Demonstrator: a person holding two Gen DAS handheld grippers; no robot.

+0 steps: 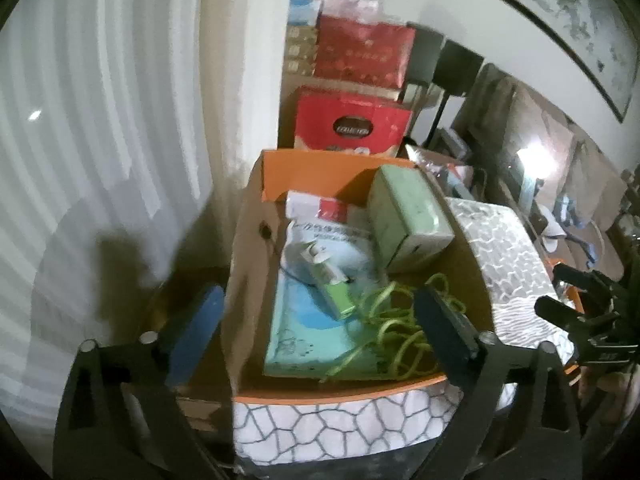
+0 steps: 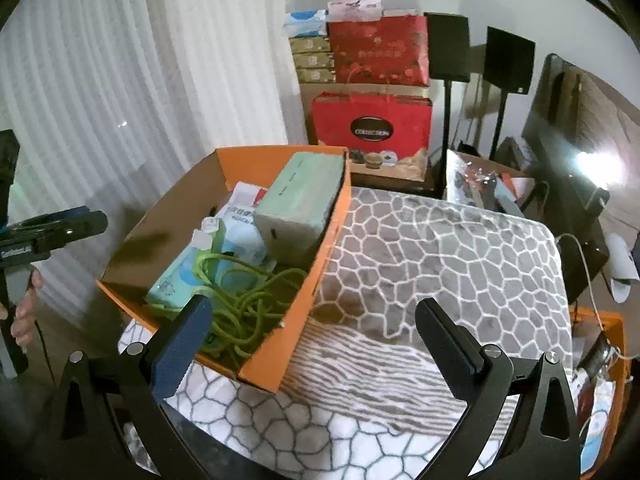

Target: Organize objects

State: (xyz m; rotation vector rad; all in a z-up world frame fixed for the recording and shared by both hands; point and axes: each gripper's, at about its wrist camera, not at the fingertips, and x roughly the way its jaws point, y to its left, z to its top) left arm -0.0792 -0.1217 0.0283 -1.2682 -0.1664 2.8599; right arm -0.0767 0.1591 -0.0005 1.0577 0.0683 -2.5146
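Orange cardboard box — tangled green cord inside — on patterned fleece.

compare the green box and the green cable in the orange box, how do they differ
The green box is pale, rigid and rectangular; the green cable is brighter lime, thin and loosely tangled. The green box leans against the right wall of the orange box toward its far end; the cable sprawls low at the near end. Both lie inside the same orange box, on top of the packets.
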